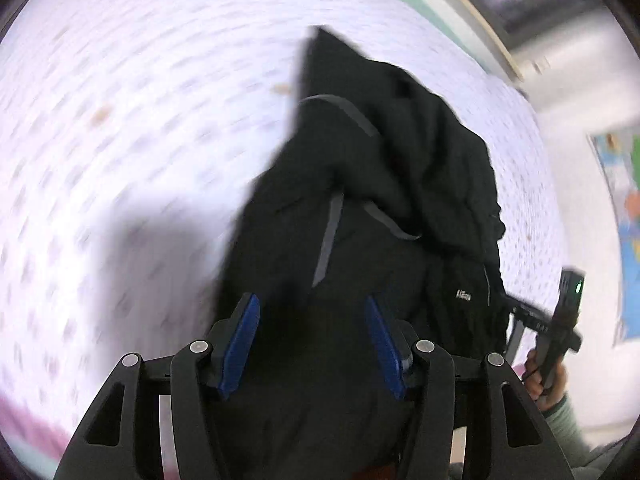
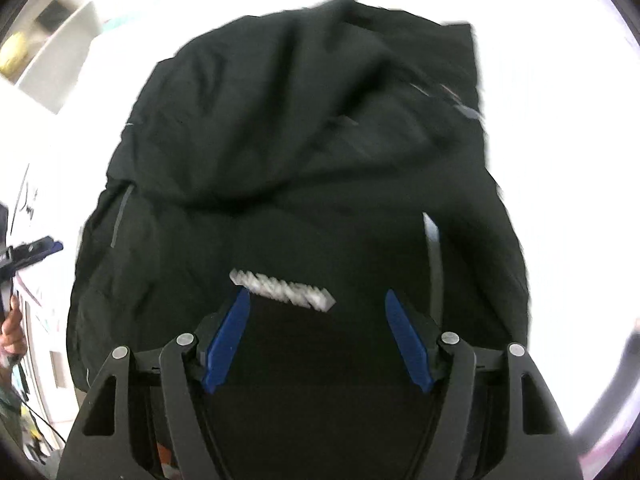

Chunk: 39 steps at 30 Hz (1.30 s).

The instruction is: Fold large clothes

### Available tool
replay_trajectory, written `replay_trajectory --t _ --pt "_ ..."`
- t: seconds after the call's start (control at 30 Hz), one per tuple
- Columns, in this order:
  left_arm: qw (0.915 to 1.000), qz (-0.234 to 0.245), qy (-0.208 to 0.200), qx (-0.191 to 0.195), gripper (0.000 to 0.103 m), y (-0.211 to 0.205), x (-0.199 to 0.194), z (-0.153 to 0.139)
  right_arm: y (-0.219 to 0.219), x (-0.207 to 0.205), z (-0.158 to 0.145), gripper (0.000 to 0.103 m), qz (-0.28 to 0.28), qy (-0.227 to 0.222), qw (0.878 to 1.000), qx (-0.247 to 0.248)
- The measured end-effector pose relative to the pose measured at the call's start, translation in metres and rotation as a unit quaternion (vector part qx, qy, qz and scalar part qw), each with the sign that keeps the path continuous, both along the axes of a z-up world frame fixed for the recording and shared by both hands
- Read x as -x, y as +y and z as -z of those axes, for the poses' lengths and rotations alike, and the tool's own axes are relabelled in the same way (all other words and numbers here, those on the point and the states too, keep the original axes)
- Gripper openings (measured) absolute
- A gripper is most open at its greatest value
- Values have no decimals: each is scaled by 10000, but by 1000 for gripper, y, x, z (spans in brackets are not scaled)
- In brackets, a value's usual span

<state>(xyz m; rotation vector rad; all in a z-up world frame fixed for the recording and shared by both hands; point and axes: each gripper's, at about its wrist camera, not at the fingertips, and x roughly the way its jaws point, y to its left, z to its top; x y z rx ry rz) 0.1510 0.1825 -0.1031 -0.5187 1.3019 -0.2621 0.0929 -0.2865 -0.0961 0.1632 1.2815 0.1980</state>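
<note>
A big black jacket (image 1: 400,160) with grey zip strips lies crumpled on a white, faintly patterned bed sheet (image 1: 120,120). My left gripper (image 1: 311,300) hangs over its near end. The blue pads stand apart and dark cloth shows between and below them, not pinched. In the right wrist view the jacket (image 2: 300,120) fills the middle, with a white label (image 2: 282,284) near my right gripper (image 2: 316,293). Those pads are also wide apart over the cloth. Each gripper shows in the other's view: the right gripper (image 1: 520,312) at the jacket's right edge, the left gripper (image 2: 48,249) at the far left.
A green border and wooden edge (image 1: 460,12) bound the bed at the top right. A colourful poster (image 1: 624,220) hangs on the wall beyond. A hand (image 1: 548,376) holds the right gripper's handle. White shelving (image 2: 48,40) stands at the upper left.
</note>
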Motion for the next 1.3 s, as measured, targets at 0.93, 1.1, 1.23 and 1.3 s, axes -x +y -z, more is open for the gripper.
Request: replay_trajectory --t 0.93,1.1,1.23,1.3 --pt "9928 -84 873 815 61 -6 82 53 -103 132 26 53 1059 1004 9813 -1255" --pt "9800 147 223 1973 61 -30 79 18 -81 127 -4 53 563 546 9859 -1476" --pt "9814 104 529 1841 61 -37 78 40 -74 130 14 52 535 819 9882 -1178" --pt "9830 75 691 1697 61 -33 88 49 -70 137 21 53 616 954 9879 -1058"
